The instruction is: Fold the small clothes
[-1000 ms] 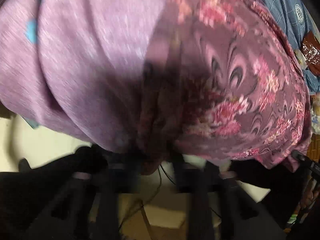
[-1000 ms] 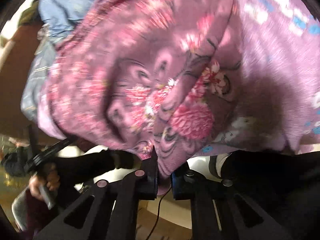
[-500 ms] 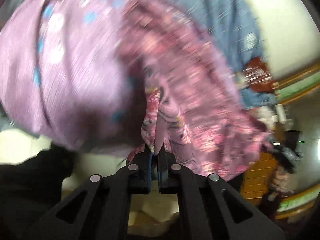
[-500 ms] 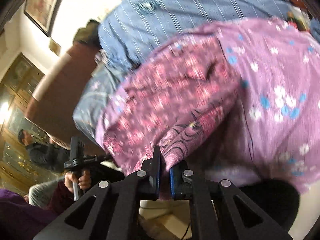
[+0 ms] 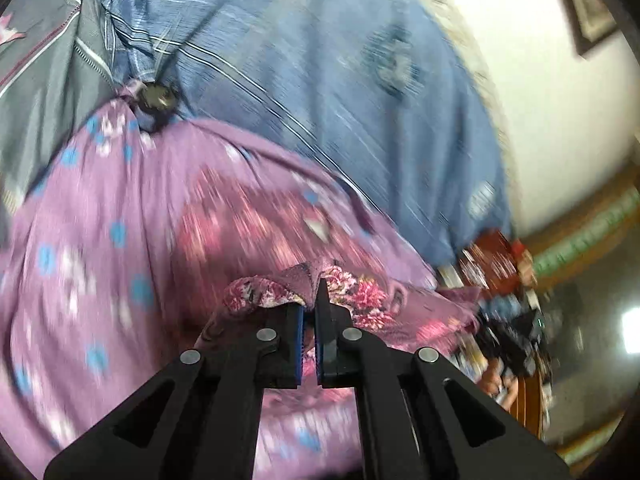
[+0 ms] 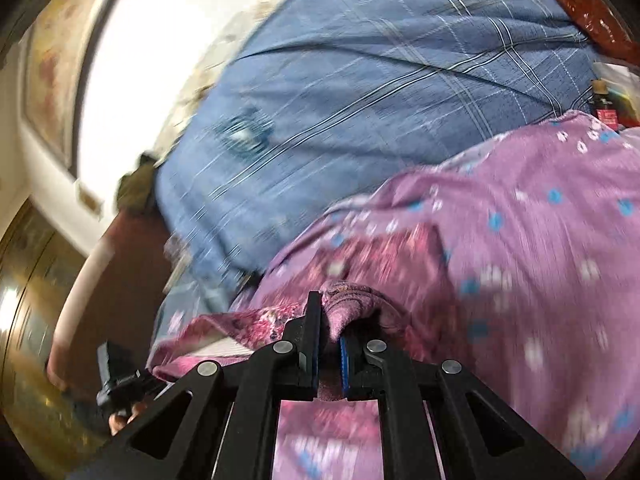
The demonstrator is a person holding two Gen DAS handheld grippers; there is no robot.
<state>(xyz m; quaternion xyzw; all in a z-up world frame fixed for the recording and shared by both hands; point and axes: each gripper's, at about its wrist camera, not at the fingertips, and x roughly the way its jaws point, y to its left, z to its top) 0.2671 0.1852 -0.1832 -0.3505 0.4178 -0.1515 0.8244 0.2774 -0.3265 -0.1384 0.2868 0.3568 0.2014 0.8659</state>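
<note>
Over a blue checked sheet (image 5: 340,92), purple floral garment (image 5: 120,216), hem pinched by left gripper (image 5: 308,316) and right gripper (image 6: 330,336)

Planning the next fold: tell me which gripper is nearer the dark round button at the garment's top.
Left. The left gripper pinches the purple floral garment below the button; the right gripper clamps another edge, no button in its view.

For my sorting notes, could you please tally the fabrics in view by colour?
Purple floral garment, pinched by the left gripper and the right gripper: 1
Blue plaid bedsheet: 1
Grey striped cloth: 1
Total: 3
</note>
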